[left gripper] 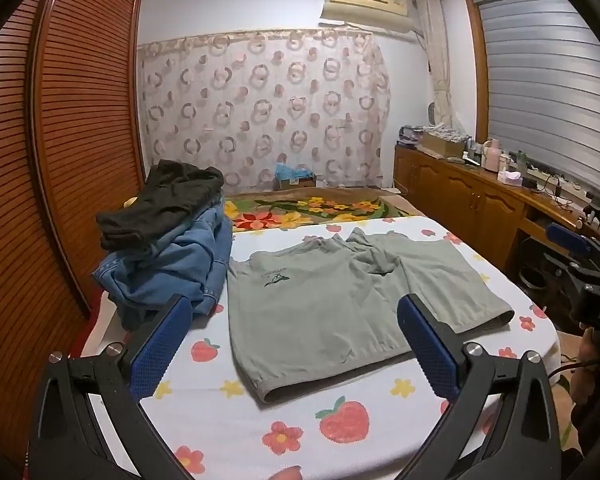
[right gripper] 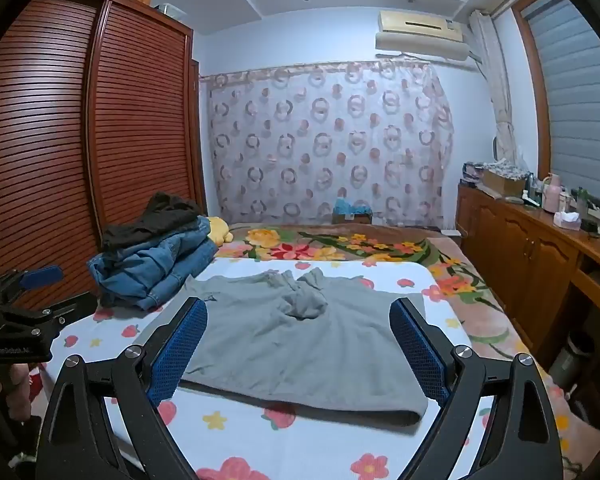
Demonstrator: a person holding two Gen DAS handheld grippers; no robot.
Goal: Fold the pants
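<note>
Both grippers, left gripper (left gripper: 294,314) and right gripper (right gripper: 298,318), hover released over grey pants (left gripper: 340,300) (shorts, perhaps) spread flat on the bed (left gripper: 300,420), beside piled jeans (left gripper: 172,272).

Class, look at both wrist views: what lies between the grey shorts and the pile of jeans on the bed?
Nothing: the grey shorts nearly meet the jeans pile, leaving at most a sliver of strawberry-print sheet. The left wrist view shows it best.

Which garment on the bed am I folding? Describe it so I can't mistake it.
On the white strawberry-print sheet, left of the wooden cabinets, the grey-green shorts lie spread flat. Unlike the piled blue denim and black garment beside them, they are unstacked, with a small dark logo.
</note>
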